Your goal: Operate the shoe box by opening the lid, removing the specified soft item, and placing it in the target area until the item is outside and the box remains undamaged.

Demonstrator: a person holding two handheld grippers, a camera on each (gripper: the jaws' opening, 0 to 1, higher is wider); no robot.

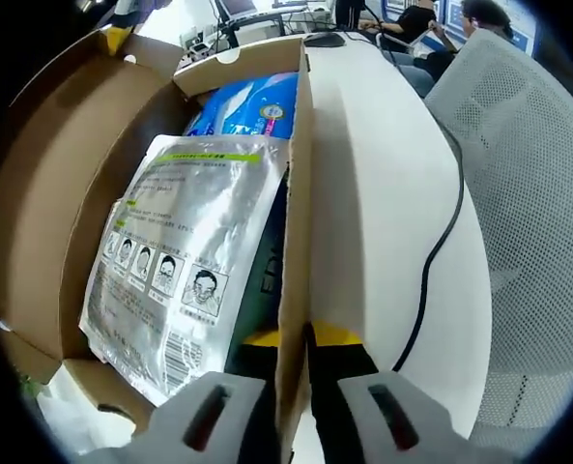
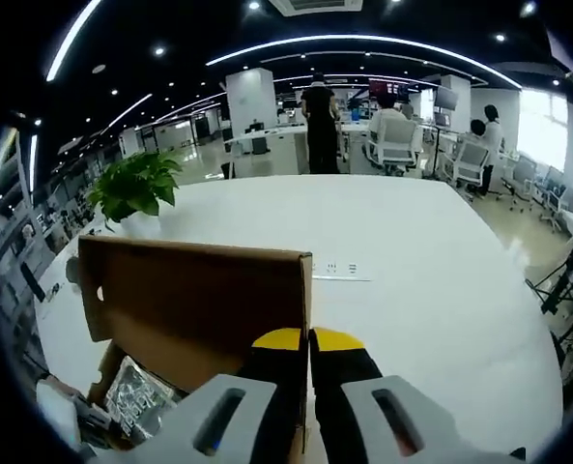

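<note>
Pinching cardboard with both tools, I am working on the brown corrugated cardboard shoe box (image 1: 44,193), which is sitting on the white round worktop (image 1: 383,193) with its top already open. In the left gripper view, the left gripper (image 1: 292,387) is clamping its fingers together on the thin side wall of the box, yellow pads either side of the edge. In the right gripper view, the right gripper (image 2: 307,387) is likewise clamping its fingers on the raised brown cardboard lid flap (image 2: 189,295), holding it upright. To do this well, I am judging that I should be keeping the squeeze light and the pull in line with the fold, so the wall is not creasing or tearing, then freeing one tool to reach in. Inside the box, a silver foil pouch printed with small face diagrams and a barcode (image 1: 170,251) is lying on top, leaning against the wall I am holding; beneath it a blue and white soft plastic pack (image 1: 252,101) is showing at the far end. Which of these is the specified soft item I cannot tell, and both are lying inside the box.
</note>
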